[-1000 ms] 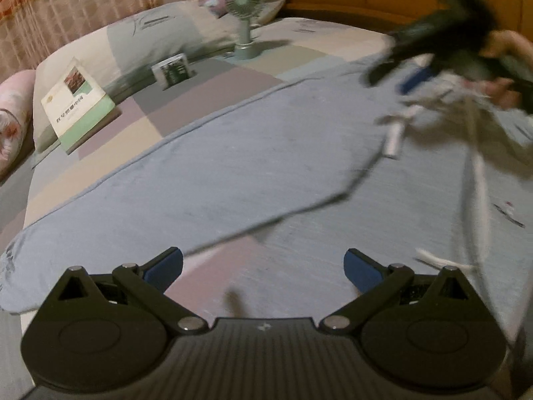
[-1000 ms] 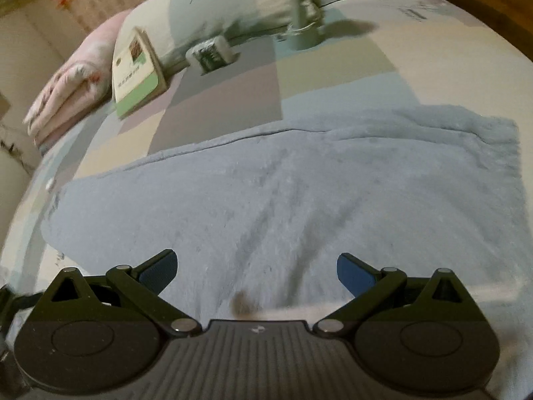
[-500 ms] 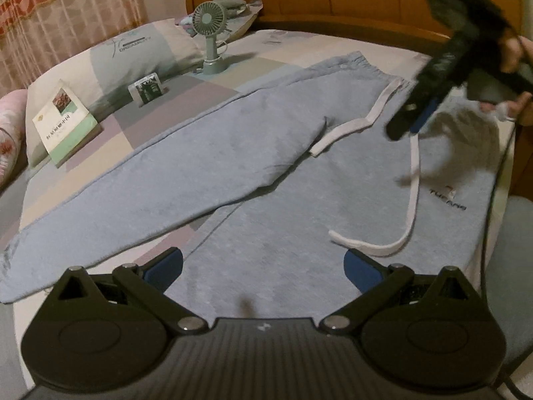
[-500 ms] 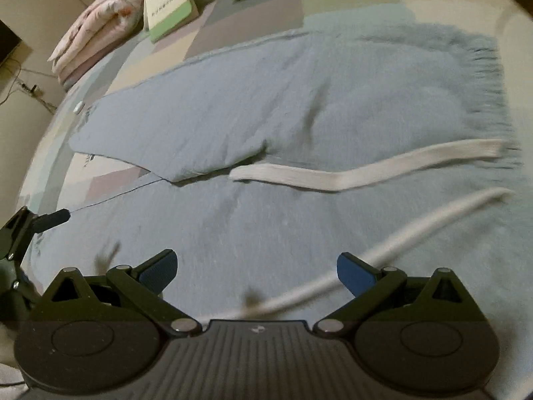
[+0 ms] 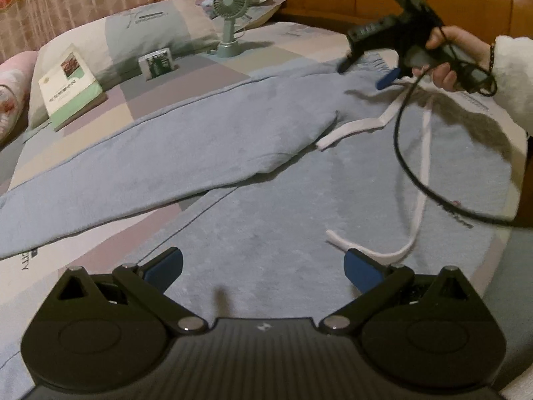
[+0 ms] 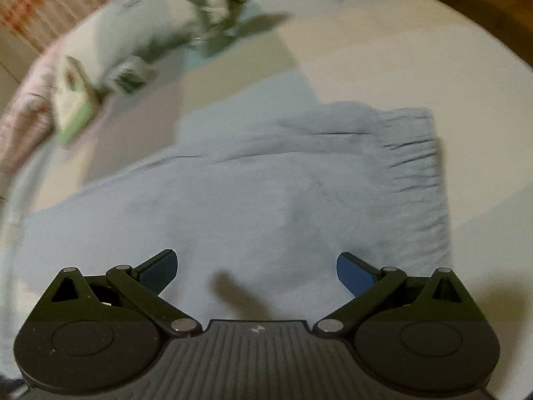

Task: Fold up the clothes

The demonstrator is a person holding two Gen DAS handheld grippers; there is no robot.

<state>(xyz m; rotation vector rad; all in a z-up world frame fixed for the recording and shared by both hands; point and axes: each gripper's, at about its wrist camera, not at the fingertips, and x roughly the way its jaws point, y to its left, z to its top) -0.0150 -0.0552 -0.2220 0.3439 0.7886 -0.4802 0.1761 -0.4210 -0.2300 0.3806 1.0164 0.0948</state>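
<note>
The grey-blue trousers point(image 5: 266, 180) lie spread flat on the bed point(image 5: 206, 66), and they fill most of the left wrist view. One leg runs from the middle toward 9 o'clock, the other comes down toward 6 o'clock under the left gripper point(image 5: 263, 266), and the waistband sits at about 2 o'clock. The left gripper hangs above the near leg; its blue-tipped fingers point(image 5: 361, 271) are wide apart and hold nothing. A white drawstring point(image 5: 416, 196) lies loose on the cloth, one end just beside the right finger of this gripper and the other end near the crotch. At 1 o'clock a hand point(image 5: 446, 56) in a white sleeve point(image 5: 513, 76) holds the right gripper point(image 5: 363, 73) over the waistband, with a black cable point(image 5: 399, 140) hanging from it in a loop. In the right wrist view, which is blurred, the right gripper point(image 6: 256, 266) also has its fingers spread and empty above the trousers point(image 6: 266, 200), and the gathered waistband point(image 6: 413, 166) shows at 2 o'clock. Beyond the trousers, at 10 to 12 o'clock in the left view, a book point(image 5: 70, 83), a small box point(image 5: 158, 63) and a small green fan point(image 5: 231, 23) stand near a pillow point(image 5: 140, 30).
</note>
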